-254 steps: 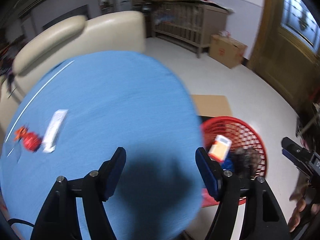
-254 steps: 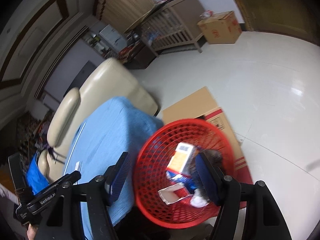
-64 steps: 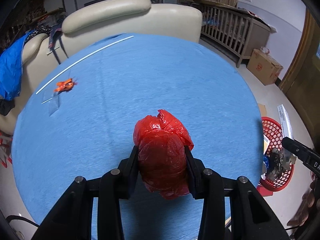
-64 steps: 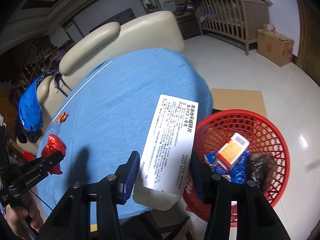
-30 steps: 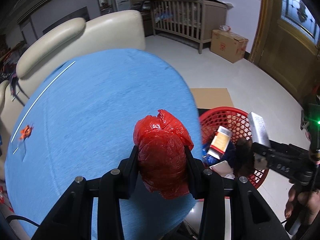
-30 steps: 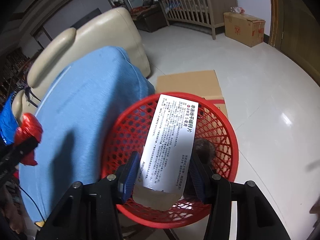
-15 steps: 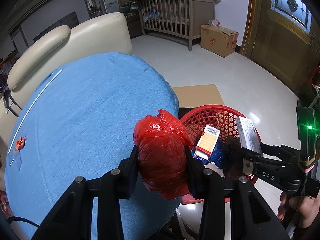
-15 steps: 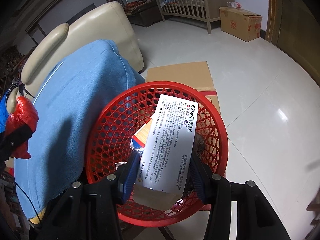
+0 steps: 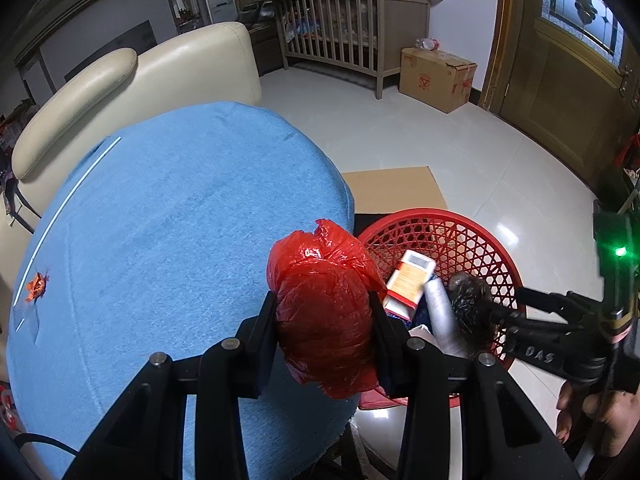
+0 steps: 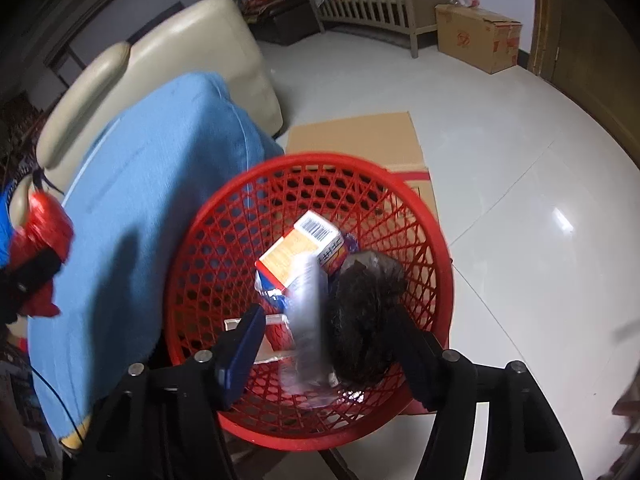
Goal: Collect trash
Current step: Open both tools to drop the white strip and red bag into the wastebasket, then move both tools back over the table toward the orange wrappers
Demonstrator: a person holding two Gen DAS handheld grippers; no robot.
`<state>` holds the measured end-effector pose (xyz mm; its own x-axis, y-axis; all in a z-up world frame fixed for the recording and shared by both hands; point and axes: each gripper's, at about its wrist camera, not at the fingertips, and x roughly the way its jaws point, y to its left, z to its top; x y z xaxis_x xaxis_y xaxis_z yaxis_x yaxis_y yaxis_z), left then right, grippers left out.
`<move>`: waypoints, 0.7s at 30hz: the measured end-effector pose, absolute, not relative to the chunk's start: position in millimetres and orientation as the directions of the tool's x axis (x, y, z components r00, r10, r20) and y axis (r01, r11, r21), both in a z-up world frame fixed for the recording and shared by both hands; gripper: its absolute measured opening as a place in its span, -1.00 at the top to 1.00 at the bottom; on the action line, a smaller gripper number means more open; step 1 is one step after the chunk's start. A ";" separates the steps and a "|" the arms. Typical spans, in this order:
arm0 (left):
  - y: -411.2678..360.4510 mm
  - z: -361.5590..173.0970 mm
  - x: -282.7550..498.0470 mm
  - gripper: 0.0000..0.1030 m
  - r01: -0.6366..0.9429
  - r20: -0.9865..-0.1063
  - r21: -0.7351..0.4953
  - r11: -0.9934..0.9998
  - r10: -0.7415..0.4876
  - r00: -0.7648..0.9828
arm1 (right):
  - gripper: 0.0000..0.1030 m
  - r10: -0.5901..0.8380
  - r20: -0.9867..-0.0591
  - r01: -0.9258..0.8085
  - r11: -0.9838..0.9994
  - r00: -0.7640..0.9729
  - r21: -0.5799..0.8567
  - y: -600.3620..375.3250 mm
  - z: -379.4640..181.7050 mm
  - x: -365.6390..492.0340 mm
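The left hand-held gripper (image 9: 325, 312) is clamped on a crumpled red bag (image 9: 324, 312) over the edge of the blue counter (image 9: 160, 240), with the red basket (image 9: 472, 220) at its 3 o'clock on the floor. The right hand-held gripper (image 10: 326, 336), fingers spread apart and holding nothing, hangs over the basket (image 10: 224, 216). Between its fingers a white box (image 10: 306, 320) shows as a blur inside the basket, beside an orange carton (image 10: 300, 248) at 12 o'clock and a dark bag (image 10: 364, 312) at 3 o'clock. An orange scrap (image 9: 36, 285) lies on the counter's far left edge.
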<state>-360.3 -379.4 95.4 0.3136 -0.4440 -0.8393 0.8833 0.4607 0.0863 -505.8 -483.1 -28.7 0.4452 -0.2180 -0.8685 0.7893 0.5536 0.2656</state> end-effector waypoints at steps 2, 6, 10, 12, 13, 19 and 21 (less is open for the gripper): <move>-382.1 94.8 -362.7 0.17 0.887 -0.839 0.088 0.454 -0.445 0.311 | -0.31 -0.240 -0.852 0.796 0.534 0.465 0.284 -486.8 -18.9 -513.0; -391.7 92.3 -370.9 0.17 0.898 -0.843 0.086 0.431 -0.449 0.297 | -0.31 -0.272 -0.819 0.804 0.495 0.505 0.331 -493.4 -2.5 -526.9; -404.4 87.1 -380.2 0.17 0.913 -0.853 0.080 0.400 -0.446 0.270 | -0.31 -0.295 -0.787 0.803 0.457 0.542 0.382 -498.4 8.7 -541.9; -411.3 82.9 -385.3 0.17 0.920 -0.859 0.080 0.383 -0.442 0.259 | -0.31 -0.307 -0.774 0.803 0.442 0.555 0.400 -500.1 13.1 -547.7; -412.6 81.9 -385.9 0.17 0.922 -0.860 0.078 0.379 -0.442 0.255 | -0.31 -0.315 -0.765 0.802 0.435 0.561 0.410 -500.8 15.5 -550.9; -425.3 71.2 -395.9 0.17 0.931 -0.871 0.080 0.356 -0.429 0.238 | -0.31 -0.346 -0.735 0.798 0.417 0.583 0.436 -503.3 26.9 -566.1; -429.0 67.9 -398.2 0.17 0.934 -0.875 0.080 0.348 -0.424 0.233 | -0.31 -0.360 -0.726 0.798 0.413 0.585 0.438 -502.6 30.4 -568.4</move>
